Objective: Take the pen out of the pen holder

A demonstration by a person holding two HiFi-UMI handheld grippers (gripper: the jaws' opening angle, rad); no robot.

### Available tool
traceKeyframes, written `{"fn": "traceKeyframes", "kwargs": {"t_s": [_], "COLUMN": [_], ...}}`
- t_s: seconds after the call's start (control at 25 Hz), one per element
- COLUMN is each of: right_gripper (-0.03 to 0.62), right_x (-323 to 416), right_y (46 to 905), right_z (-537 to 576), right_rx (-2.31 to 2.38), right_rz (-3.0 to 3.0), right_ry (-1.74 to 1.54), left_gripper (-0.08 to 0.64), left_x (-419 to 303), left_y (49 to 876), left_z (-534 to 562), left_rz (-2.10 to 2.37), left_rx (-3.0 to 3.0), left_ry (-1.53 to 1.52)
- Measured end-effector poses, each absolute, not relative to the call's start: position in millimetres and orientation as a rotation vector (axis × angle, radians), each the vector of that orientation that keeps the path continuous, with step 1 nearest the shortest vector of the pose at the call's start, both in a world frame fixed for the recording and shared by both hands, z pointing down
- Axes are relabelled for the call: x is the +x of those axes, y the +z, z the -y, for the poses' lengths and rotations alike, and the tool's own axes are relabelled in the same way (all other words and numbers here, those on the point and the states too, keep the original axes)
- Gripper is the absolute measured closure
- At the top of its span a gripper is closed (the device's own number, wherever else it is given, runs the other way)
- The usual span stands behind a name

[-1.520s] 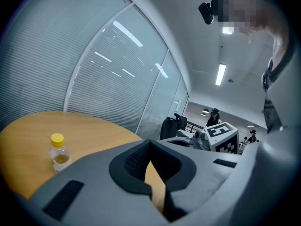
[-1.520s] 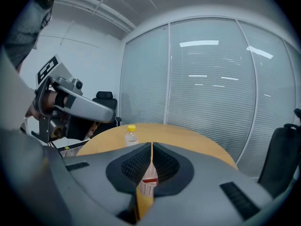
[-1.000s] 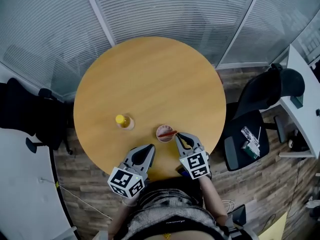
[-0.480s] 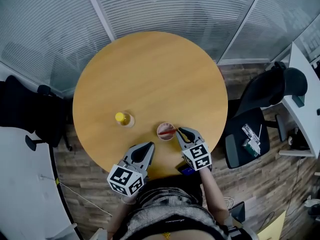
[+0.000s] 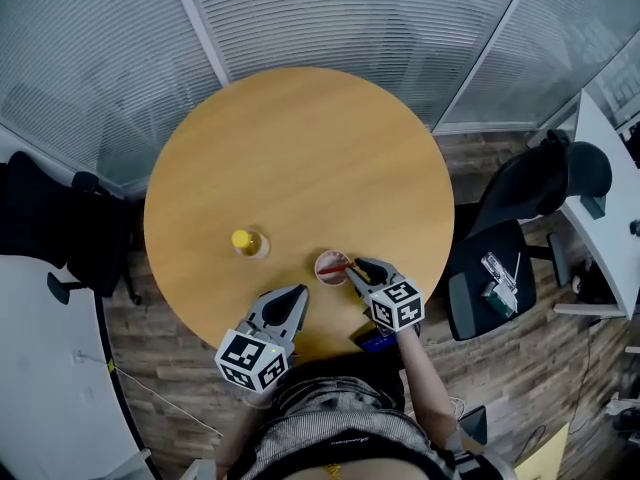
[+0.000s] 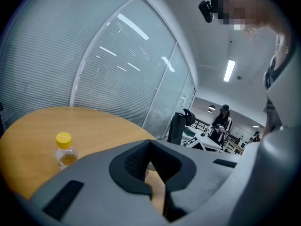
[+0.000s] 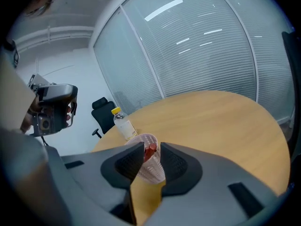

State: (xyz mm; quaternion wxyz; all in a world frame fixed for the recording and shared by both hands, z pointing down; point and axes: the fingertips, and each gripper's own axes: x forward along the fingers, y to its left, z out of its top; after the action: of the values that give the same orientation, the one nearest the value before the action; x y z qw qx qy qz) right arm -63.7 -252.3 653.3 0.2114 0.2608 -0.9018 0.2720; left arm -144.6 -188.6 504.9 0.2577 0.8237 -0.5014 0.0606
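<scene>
A pinkish-white mesh pen holder [image 5: 330,266] stands near the front edge of the round wooden table [image 5: 300,148], with a red pen [image 5: 338,264] leaning out of it toward the right. My right gripper [image 5: 357,268] reaches the holder from the right. In the right gripper view, the pen's red top [image 7: 150,150] sits between the two pads of that gripper [image 7: 151,153], with a narrow gap left on one side; the holder [image 7: 151,171] shows below it. My left gripper [image 5: 297,296] hovers left of the holder, its jaws together and empty [image 6: 150,145].
A small bottle with a yellow cap [image 5: 243,240] [image 6: 64,149] [image 7: 123,124] stands left of the holder. Black office chairs sit at the right [image 5: 510,258] and left [image 5: 80,238] of the table. Glass walls with blinds run behind; a white desk [image 5: 610,198] is at far right.
My right gripper has edged toward the holder and its jaws have narrowed around the pen's top. The left gripper has stayed almost still.
</scene>
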Motion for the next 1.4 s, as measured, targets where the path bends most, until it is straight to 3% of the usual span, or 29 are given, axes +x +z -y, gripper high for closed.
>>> {"fn": "traceKeyframes", "kwargs": {"t_s": [0.44,1.4], "right_gripper": [0.520,0.523], "right_x": [-68,-63], "right_y": [645,539], "right_z": [252,218], "right_rx": [0.754,0.740], "right_rz": [2.557,2.584], "right_ry": [0.748,0.231], "left_gripper": [0.555,0.555], "left_x": [-153,-137], "left_y": [507,509], "left_z": [180,156], "left_rz": [1.368,1.340], "left_rx": [2.232,2.255], "left_ry": [0.168,0.123]}}
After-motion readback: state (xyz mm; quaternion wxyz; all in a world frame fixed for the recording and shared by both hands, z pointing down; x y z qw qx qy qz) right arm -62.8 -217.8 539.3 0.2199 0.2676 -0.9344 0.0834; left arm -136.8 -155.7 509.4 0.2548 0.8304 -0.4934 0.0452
